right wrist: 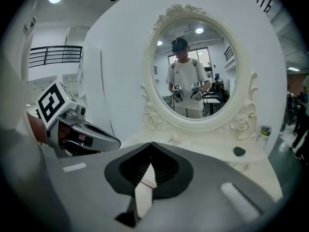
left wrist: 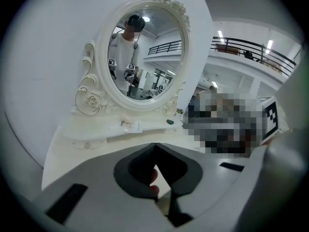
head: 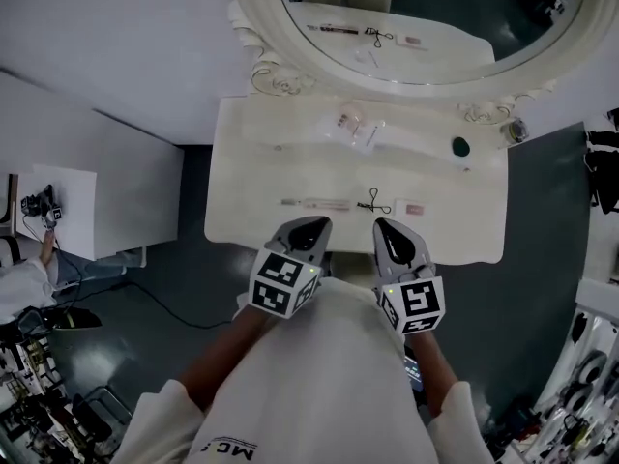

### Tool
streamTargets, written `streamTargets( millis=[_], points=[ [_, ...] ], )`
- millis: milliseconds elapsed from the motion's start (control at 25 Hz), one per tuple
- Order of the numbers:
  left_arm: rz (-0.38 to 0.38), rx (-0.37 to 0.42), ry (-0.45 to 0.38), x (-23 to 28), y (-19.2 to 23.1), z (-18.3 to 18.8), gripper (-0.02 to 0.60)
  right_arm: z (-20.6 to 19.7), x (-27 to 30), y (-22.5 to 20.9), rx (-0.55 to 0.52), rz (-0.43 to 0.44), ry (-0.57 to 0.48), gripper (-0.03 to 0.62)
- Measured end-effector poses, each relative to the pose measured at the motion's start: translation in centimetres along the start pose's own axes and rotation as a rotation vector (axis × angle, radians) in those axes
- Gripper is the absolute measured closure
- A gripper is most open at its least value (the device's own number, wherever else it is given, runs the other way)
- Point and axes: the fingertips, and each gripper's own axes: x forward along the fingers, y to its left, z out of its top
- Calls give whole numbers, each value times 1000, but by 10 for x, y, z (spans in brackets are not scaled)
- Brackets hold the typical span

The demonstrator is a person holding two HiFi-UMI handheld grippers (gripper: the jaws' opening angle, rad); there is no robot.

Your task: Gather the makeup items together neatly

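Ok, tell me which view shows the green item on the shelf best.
The head view: the green item lies unobstructed on the shelf, seen from above, colour plain. The right gripper view shows it side-on as a dark lump below the mirror; the left gripper view, only a speck.

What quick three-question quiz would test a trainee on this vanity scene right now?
1. True or false: the right gripper holds the black scissor-handled tool.
2. Where is the dark green item? A: front row; B: ledge under the mirror; C: floor.
3. How many items lie in the front row of the table?
Key: 1 false, its jaws are shut on nothing; 2 B; 3 three.
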Motion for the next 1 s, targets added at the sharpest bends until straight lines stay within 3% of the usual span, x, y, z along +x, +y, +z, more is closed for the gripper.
streamTargets(
  millis=[400,800,1000],
  points=[
    [-21,68,-71,-36,-13,7,577,11,-25,38,145,-106,-66,591],
    [8,83,-140,-75,-7,1,577,23,-35,77,52,-152,-136,591],
    [12,132,-185,-85,-16,6,577,25,-36,85,44,-157,-157,591]
  ],
)
